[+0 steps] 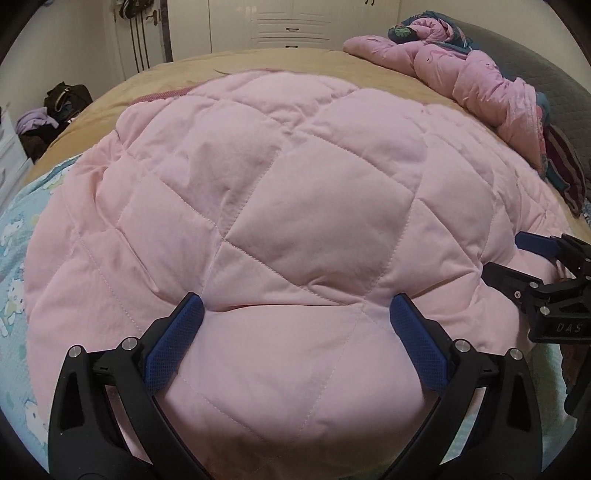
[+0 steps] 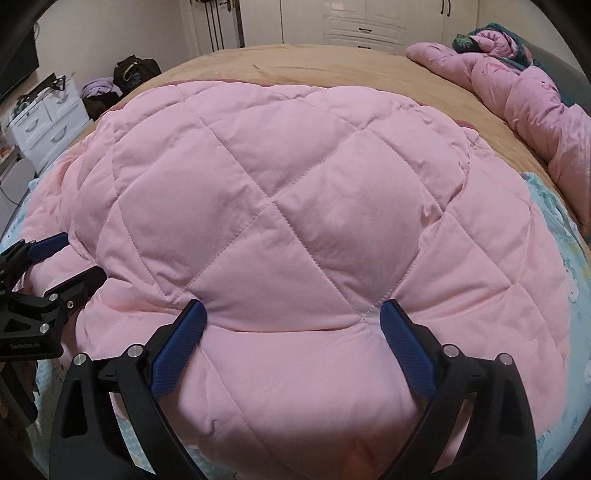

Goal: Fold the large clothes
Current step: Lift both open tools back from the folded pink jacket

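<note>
White wardrobe [image 1: 288, 22] with drawers, white dresser [image 2: 48, 118], tan bed sheet [image 2: 332, 66]

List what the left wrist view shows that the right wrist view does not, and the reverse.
Only the left wrist view: the right claw at its right edge and a dark striped cloth. Only the right wrist view: the left claw at its left edge and a white drawer unit. Both: the pink quilt with open claws pressed against it, tan bedsheet, crumpled pink bedding, white wardrobe.
</note>
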A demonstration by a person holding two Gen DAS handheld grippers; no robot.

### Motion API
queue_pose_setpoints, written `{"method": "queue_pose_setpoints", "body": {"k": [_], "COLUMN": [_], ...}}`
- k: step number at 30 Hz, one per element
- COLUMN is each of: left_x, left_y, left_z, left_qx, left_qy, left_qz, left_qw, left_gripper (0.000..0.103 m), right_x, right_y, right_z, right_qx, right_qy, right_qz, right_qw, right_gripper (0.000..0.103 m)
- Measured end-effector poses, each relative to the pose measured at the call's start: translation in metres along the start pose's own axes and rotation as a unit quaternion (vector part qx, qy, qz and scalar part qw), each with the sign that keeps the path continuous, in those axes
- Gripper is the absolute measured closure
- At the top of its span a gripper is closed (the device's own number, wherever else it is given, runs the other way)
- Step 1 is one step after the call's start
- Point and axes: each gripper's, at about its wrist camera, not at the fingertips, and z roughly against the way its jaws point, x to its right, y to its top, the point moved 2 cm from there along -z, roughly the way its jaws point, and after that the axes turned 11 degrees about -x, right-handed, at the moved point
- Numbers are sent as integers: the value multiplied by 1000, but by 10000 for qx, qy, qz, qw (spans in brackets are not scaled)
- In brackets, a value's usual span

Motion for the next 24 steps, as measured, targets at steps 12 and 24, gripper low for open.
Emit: {"method": "queue_pose_setpoints", "body": {"k": [12,24], "left_x": [-9,-22], "left_y": [-12,-35], "left_z": [63,130], "left_qx": [376,1014], "left_qy": [-194,41], "left_qz": [597,665], "left_qw": [9973,9926], "left_gripper": [8,8], "right_x": [7,12], "right_y": [-43,-66], "right_z": [85,152], "right_qx": [824,1446], "right_qy": [506,630], "right_qz": [-211,-167], "right_qw": [9951,9873], "right_gripper": [4,4]}}
